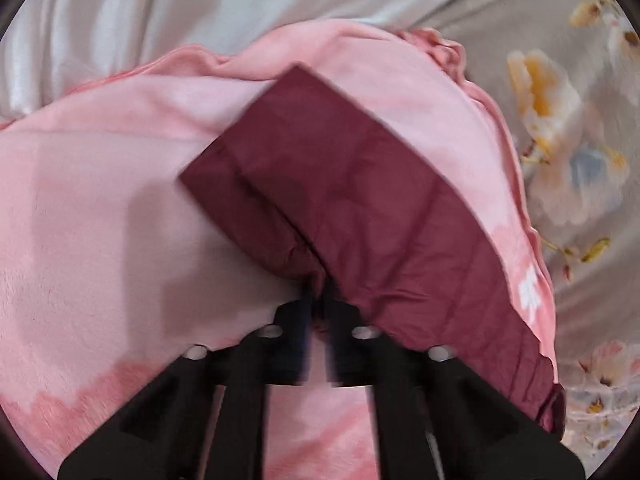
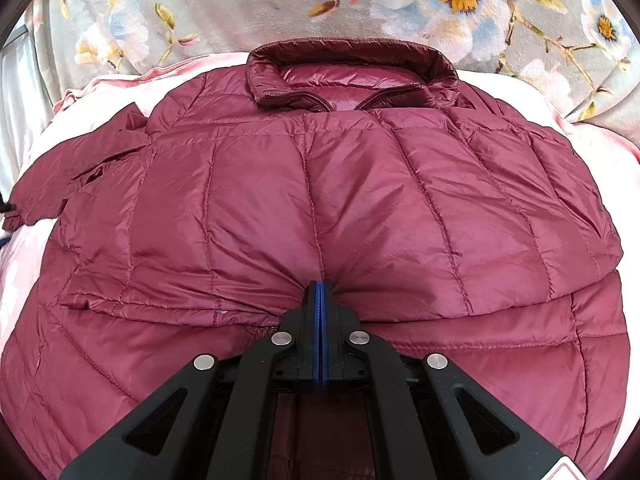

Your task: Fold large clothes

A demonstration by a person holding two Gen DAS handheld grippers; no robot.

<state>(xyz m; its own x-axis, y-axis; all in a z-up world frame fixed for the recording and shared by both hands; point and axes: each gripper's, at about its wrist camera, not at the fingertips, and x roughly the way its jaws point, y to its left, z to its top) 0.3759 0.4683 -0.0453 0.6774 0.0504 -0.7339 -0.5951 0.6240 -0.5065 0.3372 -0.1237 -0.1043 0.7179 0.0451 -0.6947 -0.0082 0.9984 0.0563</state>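
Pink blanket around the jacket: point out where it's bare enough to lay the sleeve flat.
Bare pink blanket lies left of the maroon sleeve held by the left claw, bordered beyond by the pale sheet. Right of the sleeve only a thin strip remains before the ruffled edge and floral cover. The jacket, pinched by the right claw, fills the middle.

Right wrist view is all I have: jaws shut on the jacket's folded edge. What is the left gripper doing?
Observer: The left gripper is pinching the end of a maroon sleeve.
Operator: Where does the sleeve lie?
Observer: Stretched out over the pink blanket, away from the jacket body.
Operator: Is that view sharp?
Observer: No, it is motion-blurred, unlike yours of the right gripper.
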